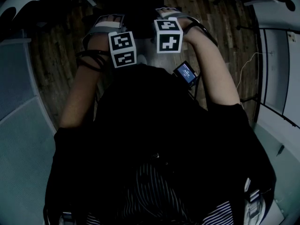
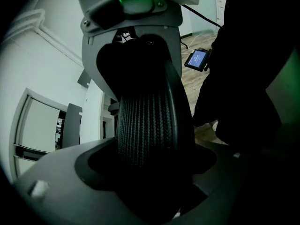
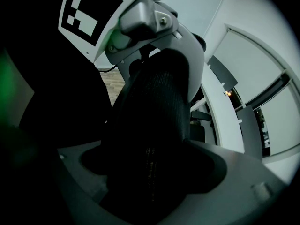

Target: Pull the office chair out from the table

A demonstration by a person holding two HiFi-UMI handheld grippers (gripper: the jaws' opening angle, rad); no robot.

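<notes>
Person: dark-clothed torso [image 1: 154,139] fills the lower head view, with both forearms reaching forward.
Left gripper [image 2: 150,172]: its jaws pinch the black mesh rim [image 2: 147,121] of the office chair [image 3: 154,125], and the rim fills the gap between them.
Right gripper [image 3: 150,172]: its jaws are clamped on the same rim, which fills their gap too.
Marker cubes: the left cube [image 1: 123,49] and the right cube [image 1: 168,35] sit side by side, near each other.
Chair's place: the rim lies in front of the person, above the wooden floor [image 1: 51,55]. In the head view the rest of the chair is lost in the dark.
Long axis: the rim runs straight from one pair of jaws to the other, across the person's front.
Desk: a white edge [image 1: 276,13] curves along the right side of the head view.
Screen: a small lit device [image 1: 185,73] sits beside the right forearm.
</notes>
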